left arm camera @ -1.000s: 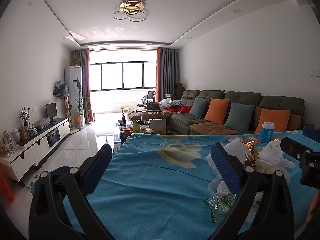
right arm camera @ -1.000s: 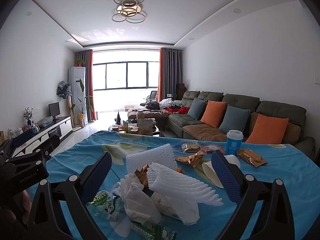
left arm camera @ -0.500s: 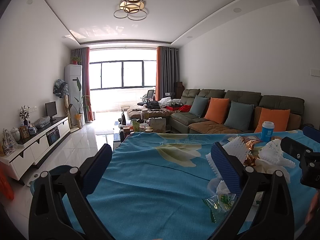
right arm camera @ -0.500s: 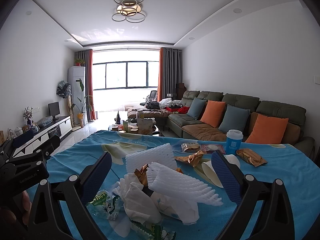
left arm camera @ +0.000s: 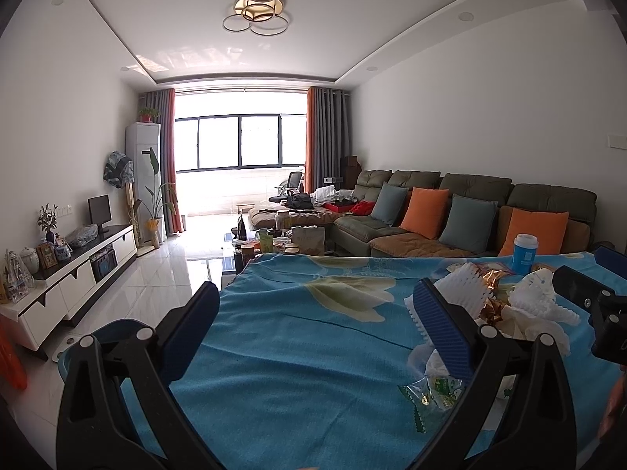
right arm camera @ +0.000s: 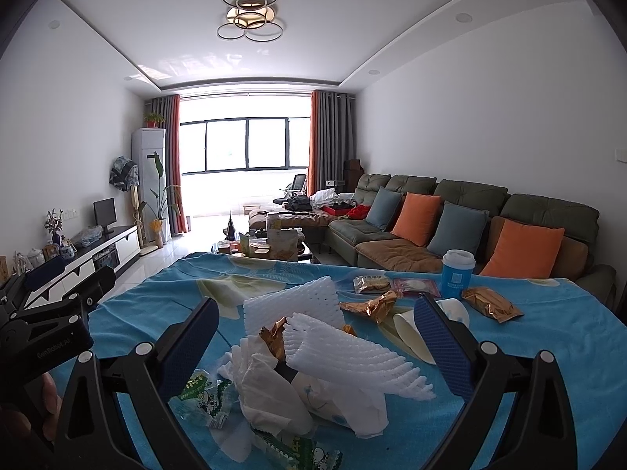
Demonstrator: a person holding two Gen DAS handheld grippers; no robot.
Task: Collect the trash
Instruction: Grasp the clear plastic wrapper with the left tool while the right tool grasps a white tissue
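Observation:
A pile of trash lies on the blue tablecloth [right arm camera: 548, 352]: white foam fruit nets [right arm camera: 352, 356], crumpled tissue [right arm camera: 266, 387], green snack wrappers [right arm camera: 203, 395] and gold wrappers [right arm camera: 368, 307]. My right gripper [right arm camera: 317, 337] is open and empty, its blue pads either side of the pile, above it. My left gripper [left arm camera: 317, 325] is open and empty over bare cloth [left arm camera: 294, 352], left of the pile; the foam nets [left arm camera: 466, 293] and a green wrapper [left arm camera: 435, 387] show by its right finger. The left gripper's body also shows in the right wrist view [right arm camera: 47, 325].
A blue paper cup [right arm camera: 456, 274] stands at the table's far side, with more gold wrappers [right arm camera: 491, 303] and a white paper cone [right arm camera: 411, 333] near it. A blue bin rim [left arm camera: 113, 329] shows below the table's left edge. A sofa [right arm camera: 470, 227] stands behind.
Both grippers have stayed almost still, both open. The left view has shifted very slightly. Nothing on the table has moved.

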